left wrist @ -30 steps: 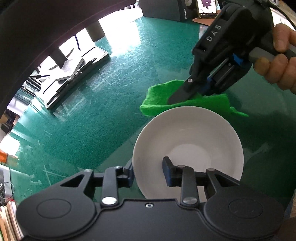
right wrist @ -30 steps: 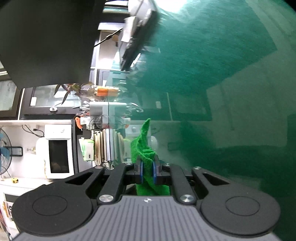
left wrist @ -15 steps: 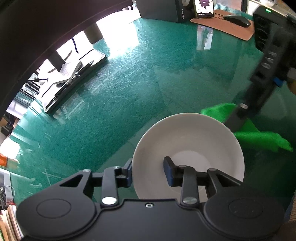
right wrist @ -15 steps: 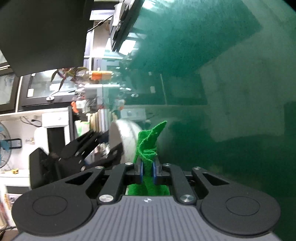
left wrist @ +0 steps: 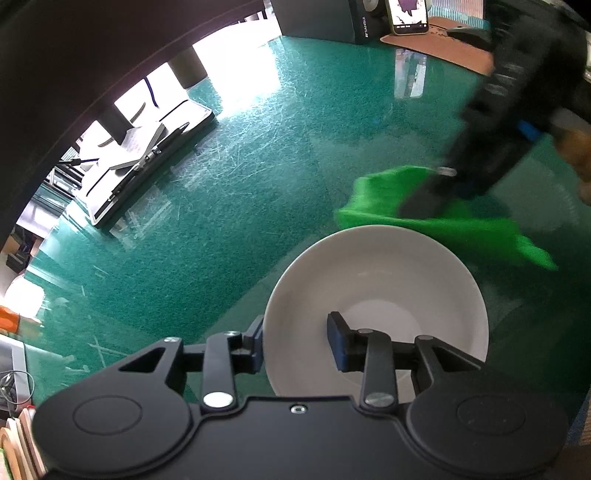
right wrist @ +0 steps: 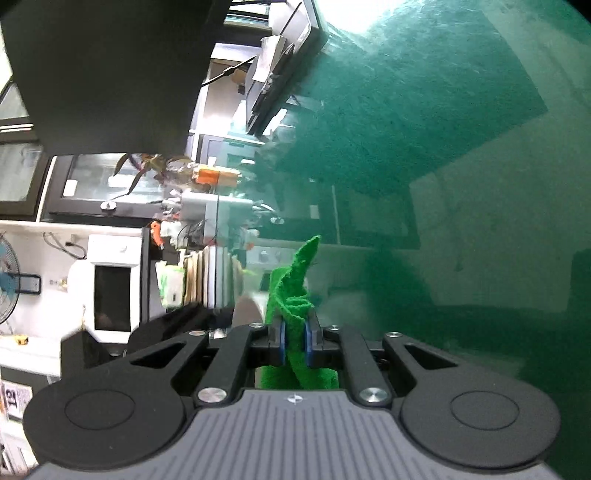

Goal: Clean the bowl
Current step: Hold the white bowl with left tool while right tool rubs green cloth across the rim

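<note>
Green glass-topped desk [left wrist: 229,206], scratched and glary, with a clipboard and pen [left wrist: 147,162] at the far left edge, a phone [left wrist: 408,14] and a mouse pad [left wrist: 443,51] at the back. In the right wrist view the room sat sideways, a microwave [right wrist: 110,291] and shelves behind. The white bowl [left wrist: 376,291] sat upright on the desk, close in front of the left gripper [left wrist: 295,343]. That claw straddled the near rim, one pad outside the wall and one inside, set narrow; whether the pads actually pressed the wall could not be told. The right gripper [right wrist: 294,341] was clamped tight on the green cloth [right wrist: 291,295], with a tail sticking up past the tips. From the left wrist view the cloth [left wrist: 436,218] hung just past the bowl's far rim, blurred and not yet inside.

Risks: if the rim pinch was loose, the first wipe would likely skid or tip the bowl on the slick glass. Cloth was bunched, so hard fingertips could scrape the glaze instead of the fabric. The loose tail could snag the rim and drag the bowl towards the desk edge.
</note>
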Available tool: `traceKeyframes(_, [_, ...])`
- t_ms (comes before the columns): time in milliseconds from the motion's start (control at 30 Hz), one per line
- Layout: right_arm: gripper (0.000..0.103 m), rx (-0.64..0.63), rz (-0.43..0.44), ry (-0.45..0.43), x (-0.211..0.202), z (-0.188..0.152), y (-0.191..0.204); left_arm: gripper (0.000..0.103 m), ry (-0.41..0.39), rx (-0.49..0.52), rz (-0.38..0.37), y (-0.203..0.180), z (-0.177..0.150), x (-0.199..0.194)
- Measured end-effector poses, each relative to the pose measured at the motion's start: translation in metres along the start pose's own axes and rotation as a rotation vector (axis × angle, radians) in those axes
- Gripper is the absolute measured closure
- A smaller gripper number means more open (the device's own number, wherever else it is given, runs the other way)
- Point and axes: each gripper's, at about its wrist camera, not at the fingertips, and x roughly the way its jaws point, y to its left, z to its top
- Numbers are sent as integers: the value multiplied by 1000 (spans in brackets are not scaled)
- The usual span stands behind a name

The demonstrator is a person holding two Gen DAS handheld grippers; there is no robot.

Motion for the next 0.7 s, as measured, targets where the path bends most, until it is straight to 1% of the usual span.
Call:
traceKeyframes(100, [92, 22, 15, 25, -2, -8, -4, 69, 2, 2, -1, 0, 0, 0])
traceKeyframes(167, [92, 27, 12, 22, -1, -3, -4, 69, 3, 3, -1, 0, 1, 0])
traceKeyframes(267, [92, 36, 9, -1, 11, 14, -1, 69, 4, 6, 3, 0, 1, 0])
traceKeyframes(400, [92, 5, 16, -2, 33, 33, 11, 69, 6, 8, 11, -2, 0, 0])
traceKeyframes(467, [92, -8, 3, 2, 37, 35, 15, 68, 7, 13, 13, -3, 1, 0])
traceKeyframes(567, [92, -6, 7, 5, 26, 28, 11, 67, 6, 24, 14, -5, 1, 0])
traceKeyframes(667, [92, 15, 21, 18, 7, 13, 0, 67, 7, 30, 14, -5, 2, 0])
traceKeyframes(700, [92, 25, 22, 36, 0, 5, -4, 67, 7, 31, 13, -5, 2, 0])
